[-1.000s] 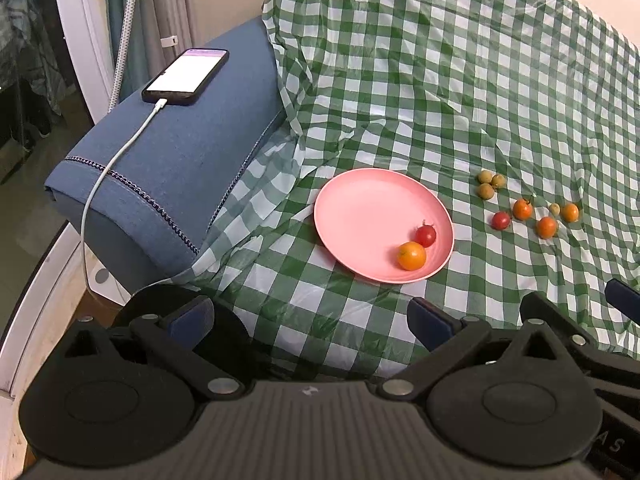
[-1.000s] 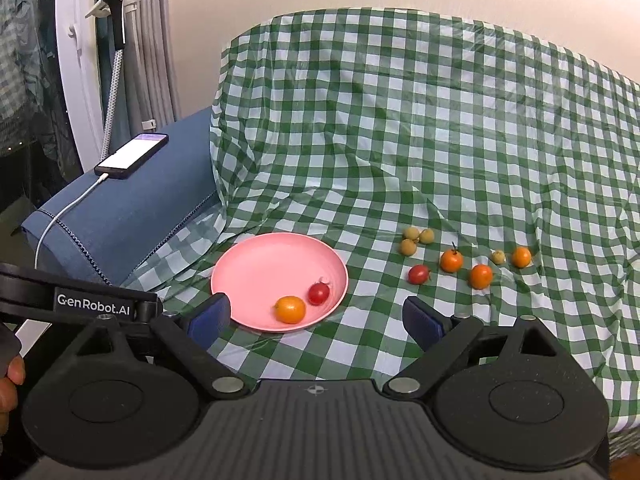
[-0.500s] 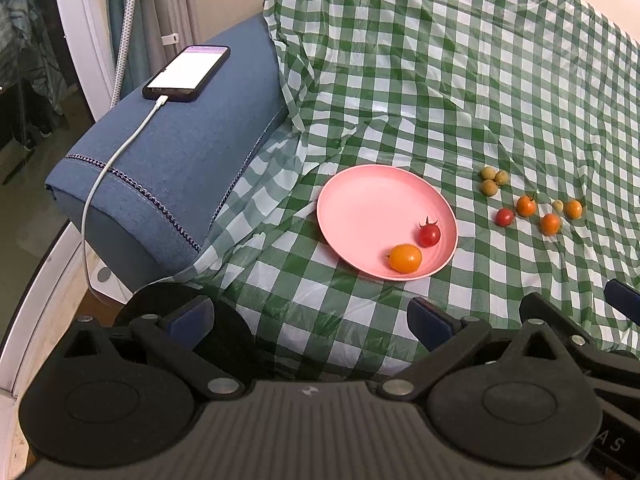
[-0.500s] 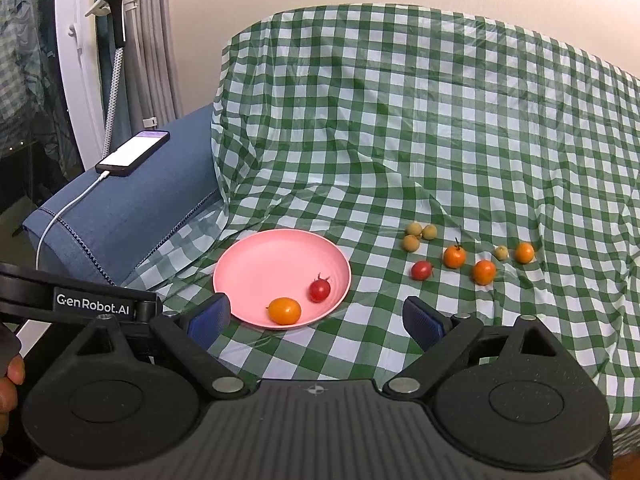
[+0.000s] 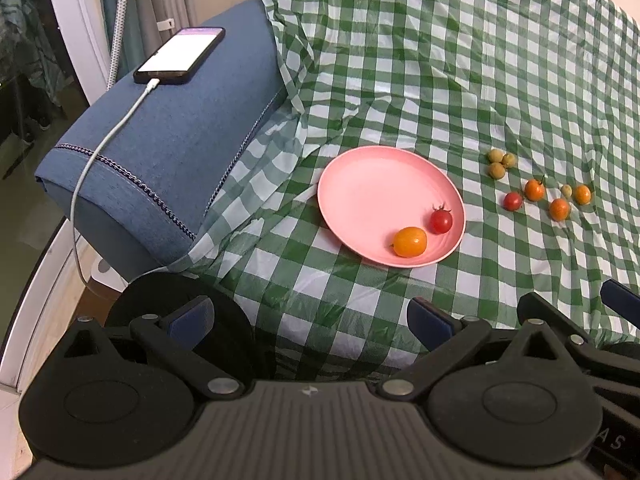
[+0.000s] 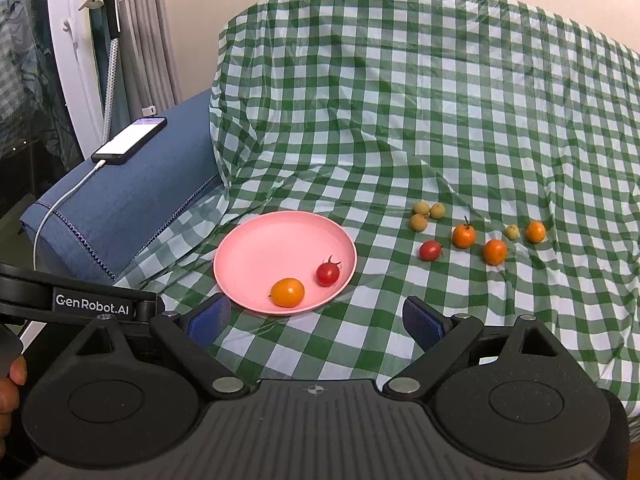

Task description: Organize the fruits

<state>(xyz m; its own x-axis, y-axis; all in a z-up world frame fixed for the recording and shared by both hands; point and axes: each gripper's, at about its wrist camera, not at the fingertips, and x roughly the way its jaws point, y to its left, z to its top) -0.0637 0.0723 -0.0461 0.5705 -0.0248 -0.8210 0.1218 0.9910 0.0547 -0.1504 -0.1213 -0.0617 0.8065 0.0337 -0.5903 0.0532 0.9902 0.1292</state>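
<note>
So we're partway into sorting the fruit. The pink plate [image 6: 256,248] near the cloth's front edge has one orange tomato [image 6: 287,292] and one red tomato [image 6: 328,273] in it. The other fruits [image 6: 464,236] sit loose on the checked cloth [image 6: 400,120], well off toward its right side.

Our right gripper [image 6: 316,318] hangs wide with nothing in it, and the left gripper [image 5: 310,320] does too. Our guess for the next move: reach right for the nearest loose one, the red tomato on the cloth [image 6: 430,250], and pinch it gently, since it looks like it'd roll.
</note>
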